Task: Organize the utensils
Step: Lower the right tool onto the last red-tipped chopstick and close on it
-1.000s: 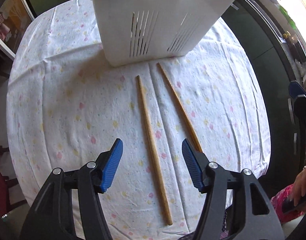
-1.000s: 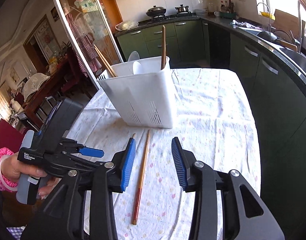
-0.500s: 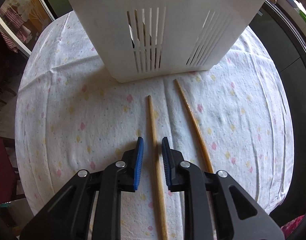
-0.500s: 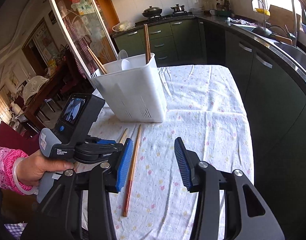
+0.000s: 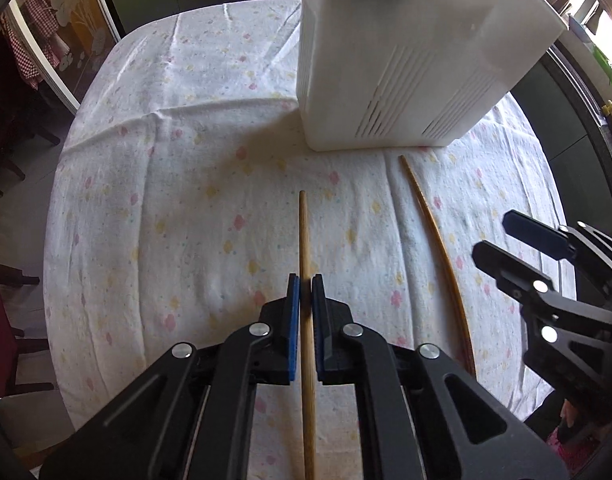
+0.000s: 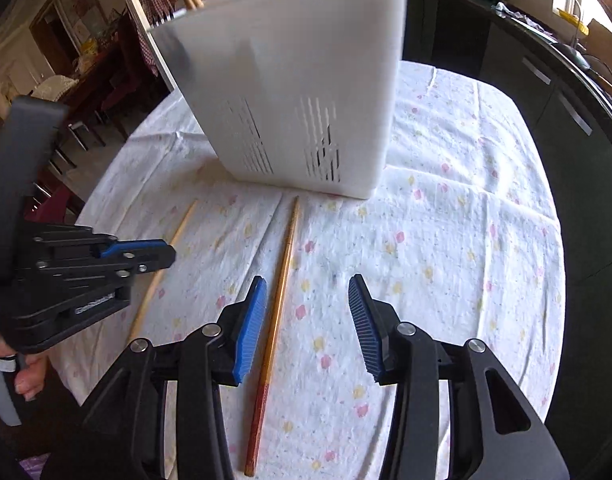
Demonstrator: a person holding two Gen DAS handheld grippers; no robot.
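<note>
White utensil holder (image 5: pixel 406 64) top cut off, contents unseen, pale chopstick (image 5: pixel 306 240) tail behind left gripper (image 5: pixel 305 284).

We closed our left claw (image 5: pixel 306 280) onto the pale chopstick (image 5: pixel 305 236), which had lain between wide-open pads. Our right claw (image 6: pixel 306 292) dropped toward the red-tipped chopstick (image 6: pixel 282 264), entering the left view's right edge.

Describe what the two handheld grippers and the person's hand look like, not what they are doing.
Both the left gripper and the right gripper have matte black plastic frames with triangular cut-outs and silver round pivot bolts. The fingers carry blue ribbed pads. The left unit's black body shows a blue trigger-like lever from the right wrist view. The bare hand grips a grey handle. No cables are visible.
</note>
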